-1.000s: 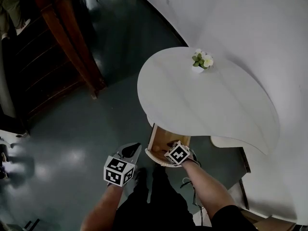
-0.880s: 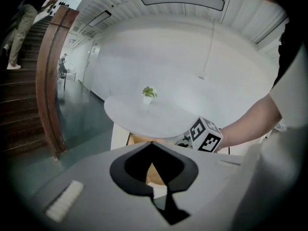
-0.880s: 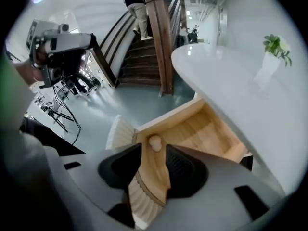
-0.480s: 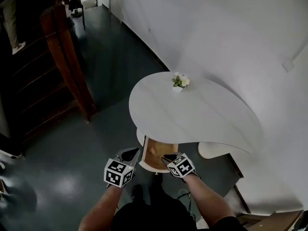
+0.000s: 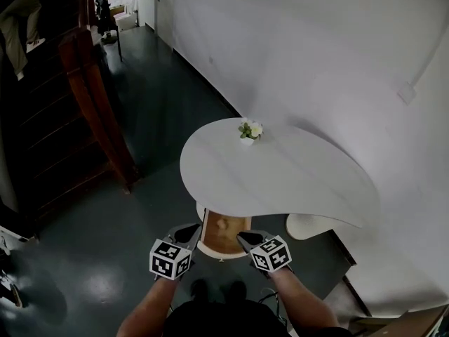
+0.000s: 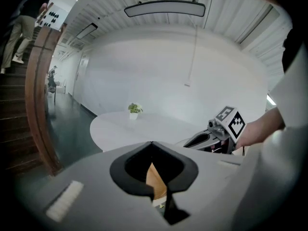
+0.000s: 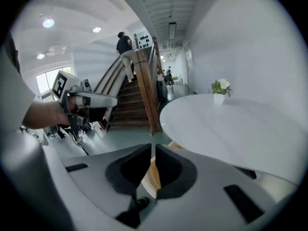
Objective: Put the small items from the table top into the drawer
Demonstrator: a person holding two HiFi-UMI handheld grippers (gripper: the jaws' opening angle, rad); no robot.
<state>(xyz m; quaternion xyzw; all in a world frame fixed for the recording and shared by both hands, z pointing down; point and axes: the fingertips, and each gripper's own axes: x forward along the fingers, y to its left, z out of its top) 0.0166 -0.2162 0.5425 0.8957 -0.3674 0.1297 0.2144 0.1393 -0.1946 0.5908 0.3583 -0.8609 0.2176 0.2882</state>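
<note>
From the head view, your left claw (image 5: 191,230) and right claw (image 5: 245,239) hang side by side low in the picture, each with its marker cube towards you. Between their tips stands the wooden drawer (image 5: 223,234), pulled out from under the near edge of the white rounded bench (image 5: 280,181). Whether either claw touches the drawer front you cannot tell from here. A small pot of flowers (image 5: 246,130) stands at the far edge of the bench top, close to the white wall (image 5: 316,55). Something pale lies in the drawer, too small to make out. A dark wooden staircase (image 5: 84,111) rises at the left over the dark floor (image 5: 154,104).

In the left gripper view, your left claw is closed. Its tips meet at the far end and nothing is between them. Through the hollow behind the tips you see a strip of the drawer's wood below. The bench and the pot lie beyond, and your right claw shows at the right edge. A person (image 6: 21,28) is on the staircase at the upper left.

In the right gripper view, your right claw has just been closing. Only a thin slit is left between its jaws, with nothing held in it. The drawer's wood shows through that slit, the bench spreads to the right with the pot at its far side, and your left claw is at the left.
</note>
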